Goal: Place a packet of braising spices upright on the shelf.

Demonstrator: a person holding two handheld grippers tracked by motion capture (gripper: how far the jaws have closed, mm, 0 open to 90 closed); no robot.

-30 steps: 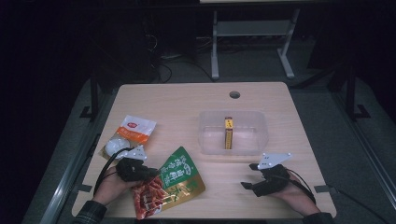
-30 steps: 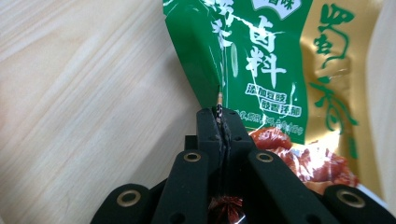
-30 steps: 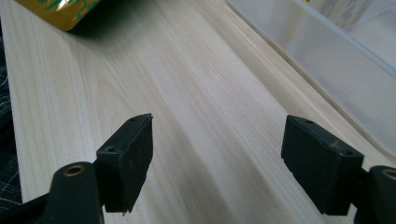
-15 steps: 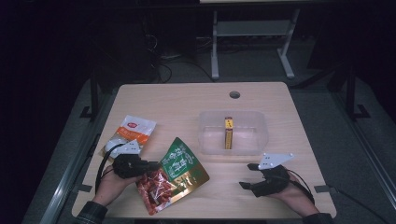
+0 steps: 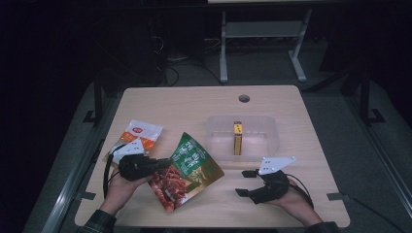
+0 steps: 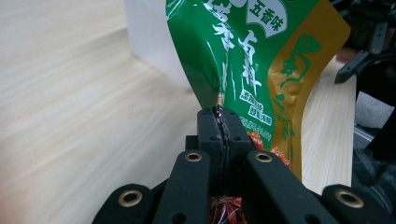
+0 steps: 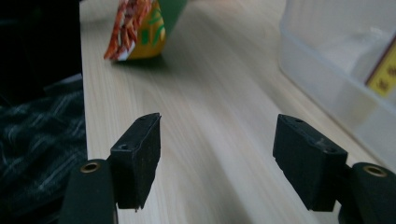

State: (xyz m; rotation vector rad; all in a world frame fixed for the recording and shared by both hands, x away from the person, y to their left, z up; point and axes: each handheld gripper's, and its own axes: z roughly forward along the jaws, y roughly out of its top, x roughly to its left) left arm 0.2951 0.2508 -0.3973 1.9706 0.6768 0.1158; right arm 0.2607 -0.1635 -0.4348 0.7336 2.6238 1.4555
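Table (image 5: 204, 102): a light wooden top is seen from above, with a round hole near its far edge.

Left gripper (image 5: 156, 165): held at the near left of the table; its jaws are pressed tight together on the edge of the green snack bag, as is seen in the left gripper view (image 6: 218, 122), where the foil is pinched in the seam between the two black jaws.

Green snack bag (image 5: 192, 170): gripped by its left edge and lifted at a tilt above the near middle of the table; green and gold printing with red food pictured at its near end. In the left gripper view (image 6: 254, 60) the bag rises from the jaws, crinkled where it is pinched.

Right gripper (image 5: 251, 182): held at the near right of the table, its jaws spread wide apart with nothing between them; bare tabletop is seen in the gap in the right gripper view (image 7: 217, 158).

Clear bin (image 5: 216, 138): placed right of the middle of the table, just far of the right gripper.

Yellow box (image 5: 237, 138): standing on edge inside the clear bin, near its middle.

Orange-and-white packet (image 5: 141, 132): lying flat at the left of the table, just far of the left gripper.
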